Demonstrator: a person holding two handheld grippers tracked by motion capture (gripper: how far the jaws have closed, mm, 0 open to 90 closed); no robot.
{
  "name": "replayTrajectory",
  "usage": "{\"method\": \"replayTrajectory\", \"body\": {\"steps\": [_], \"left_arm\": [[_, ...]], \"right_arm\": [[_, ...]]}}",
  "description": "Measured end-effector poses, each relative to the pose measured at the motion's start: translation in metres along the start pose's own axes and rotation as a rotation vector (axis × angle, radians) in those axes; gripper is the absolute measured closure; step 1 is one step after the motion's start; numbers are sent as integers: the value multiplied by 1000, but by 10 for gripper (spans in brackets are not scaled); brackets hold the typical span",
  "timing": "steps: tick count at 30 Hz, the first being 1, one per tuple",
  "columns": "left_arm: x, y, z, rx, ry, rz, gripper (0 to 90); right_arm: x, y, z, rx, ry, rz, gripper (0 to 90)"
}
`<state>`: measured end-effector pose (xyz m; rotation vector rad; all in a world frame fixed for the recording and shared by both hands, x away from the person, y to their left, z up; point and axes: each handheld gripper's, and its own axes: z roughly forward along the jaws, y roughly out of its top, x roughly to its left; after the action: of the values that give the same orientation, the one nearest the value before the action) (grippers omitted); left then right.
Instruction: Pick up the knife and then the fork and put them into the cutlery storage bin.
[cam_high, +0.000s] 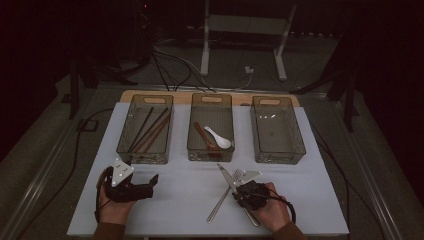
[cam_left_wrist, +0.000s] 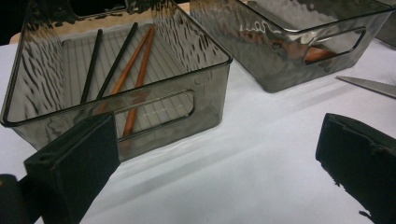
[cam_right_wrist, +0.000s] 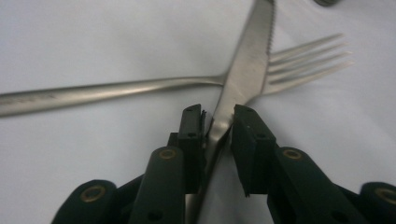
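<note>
Jaws of my right gripper (cam_right_wrist: 218, 122) are pinched on the knife (cam_right_wrist: 246, 60), whose blade lies across the fork (cam_right_wrist: 140, 87) on the white table (cam_high: 180, 200); that hand (cam_high: 272, 210) sits low, angled forward. My left gripper (cam_left_wrist: 215, 158) rests level, gaping wide, holding nothing, near the chopstick bin (cam_left_wrist: 154, 100).

left bin (cam_high: 145, 145): clear smoky plastic, far up and left of the tool, holding two black chopsticks (cam_high: 141, 129) and two brown chopsticks (cam_high: 157, 131)
middle bin (cam_high: 211, 150): just beyond the tool's tip, holding a white spoon (cam_high: 220, 138) and a brown spoon (cam_high: 204, 136)
right bin (cam_high: 278, 150): beyond the tool and to its right
table (cam_high: 190, 200): white sheet under the tool
white stand (cam_high: 245, 30): on the floor far behind the bins, beside cables (cam_high: 170, 65)
</note>
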<state>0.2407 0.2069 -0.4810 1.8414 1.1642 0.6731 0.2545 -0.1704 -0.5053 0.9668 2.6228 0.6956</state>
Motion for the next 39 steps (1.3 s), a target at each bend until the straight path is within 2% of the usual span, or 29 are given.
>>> {"method": "replayTrajectory", "body": {"steps": [4, 6, 7, 8, 12, 18, 20, 25, 32, 39], "left_arm": [[0, 0, 0, -1, 3, -2, 7], [0, 0, 0, -1, 3, 3, 7], [0, 0, 0, 0, 3, 2, 7], [-1, 0, 0, 0, 1, 2, 7], [-1, 1, 0, 1, 0, 5, 7], [-1, 0, 1, 4, -2, 3, 7], [-2, 0, 1, 4, -3, 5, 7], [-3, 0, 2, 6, -5, 7, 7], [-3, 0, 2, 6, -7, 6, 7], [-3, 0, 2, 8, -7, 7, 7]], "right_arm": [[-3, -1, 0, -2, -38, 2, 722], [-3, -1, 1, -13, -65, -2, 668], [-2, 0, 3, -22, -86, 8, 645], [-3, 1, 4, -27, -87, 15, 647], [-14, 4, 8, -31, -21, 97, 672], [-21, 6, 10, -24, 11, 142, 722], [-19, 6, 9, -22, -10, 116, 788], [-14, 8, 9, -24, -19, 80, 860], [-12, 14, 14, -20, -29, 50, 863], [-12, 16, 15, -14, -19, 26, 875]]}}
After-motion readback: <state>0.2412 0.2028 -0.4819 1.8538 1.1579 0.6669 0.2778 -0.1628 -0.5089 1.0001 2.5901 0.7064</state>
